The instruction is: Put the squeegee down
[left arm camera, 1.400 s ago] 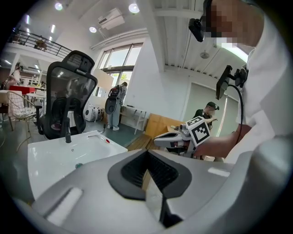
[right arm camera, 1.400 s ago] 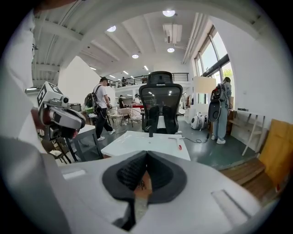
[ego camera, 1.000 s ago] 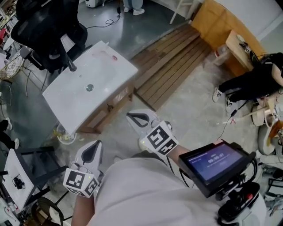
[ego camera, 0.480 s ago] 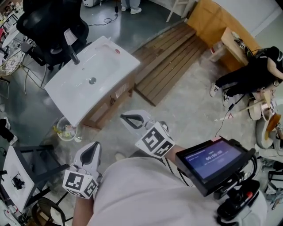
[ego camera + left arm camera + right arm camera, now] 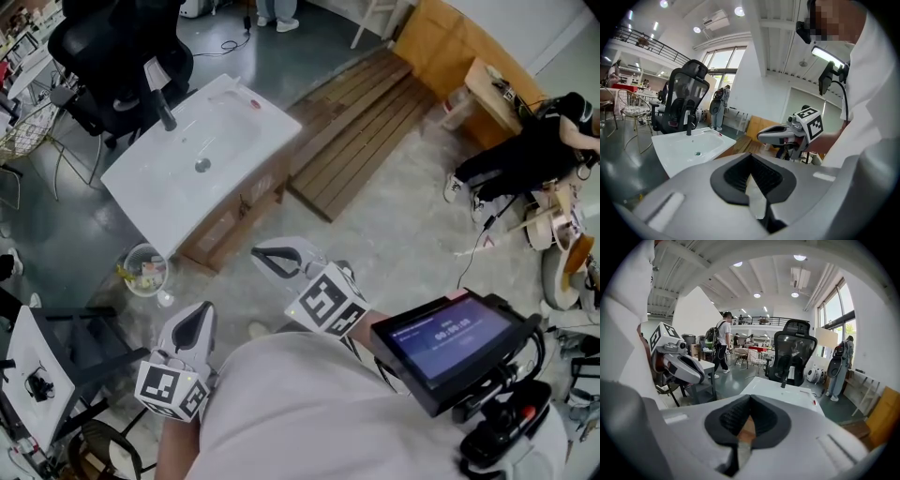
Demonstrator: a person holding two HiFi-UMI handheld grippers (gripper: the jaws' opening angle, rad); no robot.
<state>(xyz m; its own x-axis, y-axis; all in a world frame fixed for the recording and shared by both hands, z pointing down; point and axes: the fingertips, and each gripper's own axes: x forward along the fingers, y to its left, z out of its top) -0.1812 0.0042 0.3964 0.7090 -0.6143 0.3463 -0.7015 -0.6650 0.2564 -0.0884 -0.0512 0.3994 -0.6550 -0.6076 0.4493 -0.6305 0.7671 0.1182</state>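
Occupying the upper left of the head view, the white washbasin (image 5: pixel 155 192) rests on a wooden crate (image 5: pixel 234 220) on the concrete floor (image 5: pixel 412 234), which probably raises it to working height. A slatted wooden panel (image 5: pixel 366 122) lies flat beside it, and a black office chair (image 5: pixel 112 47) stands behind it. A screen unit (image 5: pixel 450 339) rides at the person's right side, face up, presumably for reading at a glance. The left hand-held gripper (image 5: pixel 197 319) and the right hand-held gripper (image 5: pixel 277 261) are held close to the torso, aimed toward the basin but well apart from it. Each has its jaws pressed together on nothing. No view shows the squeegee, so its place cannot be told. A small red item (image 5: pixel 253 105) on the basin's far rim is too small to identify. With both tools empty, the put-down is judged not in hand at this moment.
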